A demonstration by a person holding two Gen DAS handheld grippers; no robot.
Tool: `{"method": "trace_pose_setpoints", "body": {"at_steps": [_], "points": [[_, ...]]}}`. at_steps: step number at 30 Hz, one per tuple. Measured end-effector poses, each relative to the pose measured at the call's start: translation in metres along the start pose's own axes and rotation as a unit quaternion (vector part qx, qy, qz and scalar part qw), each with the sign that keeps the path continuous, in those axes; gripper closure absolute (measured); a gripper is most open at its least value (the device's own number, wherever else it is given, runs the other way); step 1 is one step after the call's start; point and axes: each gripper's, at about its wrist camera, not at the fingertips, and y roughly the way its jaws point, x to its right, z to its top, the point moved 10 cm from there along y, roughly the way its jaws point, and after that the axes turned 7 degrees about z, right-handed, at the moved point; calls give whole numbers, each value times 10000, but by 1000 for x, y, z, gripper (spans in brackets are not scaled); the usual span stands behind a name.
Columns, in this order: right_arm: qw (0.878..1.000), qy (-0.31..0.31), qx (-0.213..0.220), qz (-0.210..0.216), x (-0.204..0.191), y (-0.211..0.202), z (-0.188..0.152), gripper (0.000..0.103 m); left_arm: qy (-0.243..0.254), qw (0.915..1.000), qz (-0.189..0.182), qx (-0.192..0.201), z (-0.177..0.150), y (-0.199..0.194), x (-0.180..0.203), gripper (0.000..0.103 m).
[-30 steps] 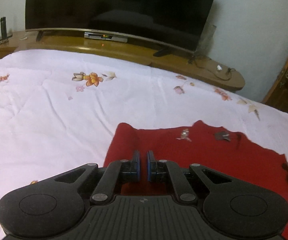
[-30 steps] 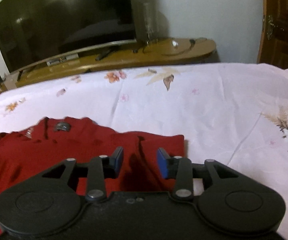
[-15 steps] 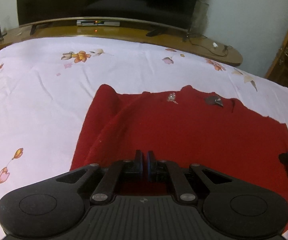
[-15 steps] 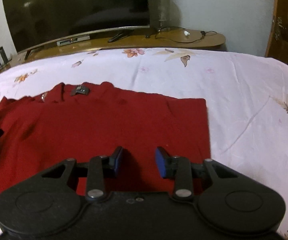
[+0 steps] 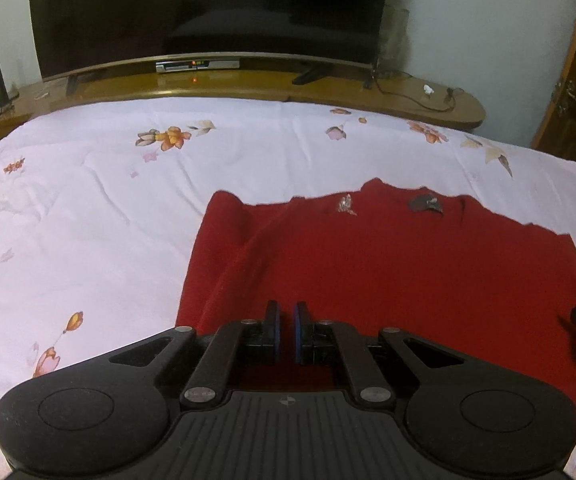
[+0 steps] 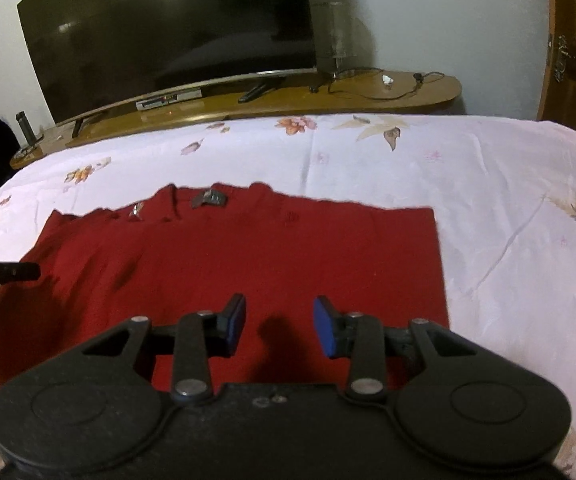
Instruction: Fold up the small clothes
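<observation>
Lying flat, red garment (image 5: 408, 272), floral bedspread (image 5: 87, 208), television (image 5: 207, 12) behind

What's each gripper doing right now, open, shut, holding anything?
Left gripper: shut, nothing between the pads, above the red garment.
Right gripper: jaws opening, nothing between them.

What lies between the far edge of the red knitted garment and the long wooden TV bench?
Only bare bedspread: the white flowered bedspread runs from the red knitted garment to the wooden TV bench, nothing on it. Both wrist views show this.
</observation>
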Motion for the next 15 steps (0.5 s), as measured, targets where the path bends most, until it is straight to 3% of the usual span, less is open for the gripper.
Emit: {"method": "trace_pose_setpoints", "body": {"at_steps": [10, 15], "points": [[9993, 0, -202, -312, 12, 0, -35, 66, 254, 9996, 70, -59, -22, 5, 2, 98], [9996, 193, -79, -196, 7, -13, -28, 64, 266, 9996, 81, -68, -20, -3, 0, 98]]}}
